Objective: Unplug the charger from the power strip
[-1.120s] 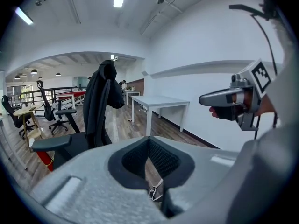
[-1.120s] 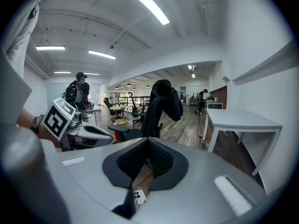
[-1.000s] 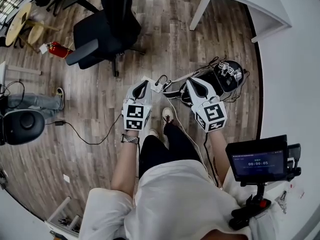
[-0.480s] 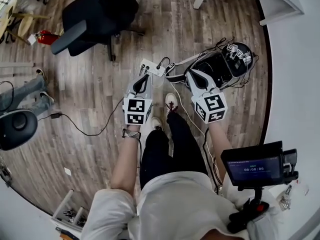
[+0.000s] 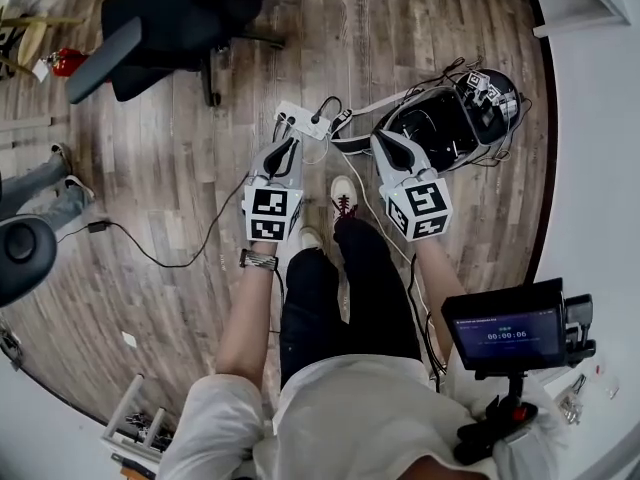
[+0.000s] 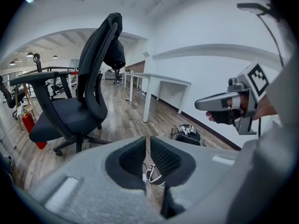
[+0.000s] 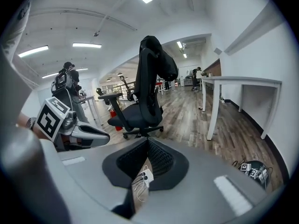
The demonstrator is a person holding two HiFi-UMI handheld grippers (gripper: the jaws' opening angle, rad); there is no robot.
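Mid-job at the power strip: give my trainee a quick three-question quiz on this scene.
1. True or false: the white power strip lies on a desk.
2. Between the right gripper's jaws there is: A) a charger B) a cable C) nothing.
3. Fill in: the red thing left of the black office chair in the head view is a fire ____.
Key: 1 false, it lies on the wooden floor. 2 C, the jaws are together. 3 extinguisher.

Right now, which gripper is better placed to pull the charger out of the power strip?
Probably left. The left gripper sits nearer the power strip and charger; its empty jaws have just been opening. The right gripper is farther off, shut.
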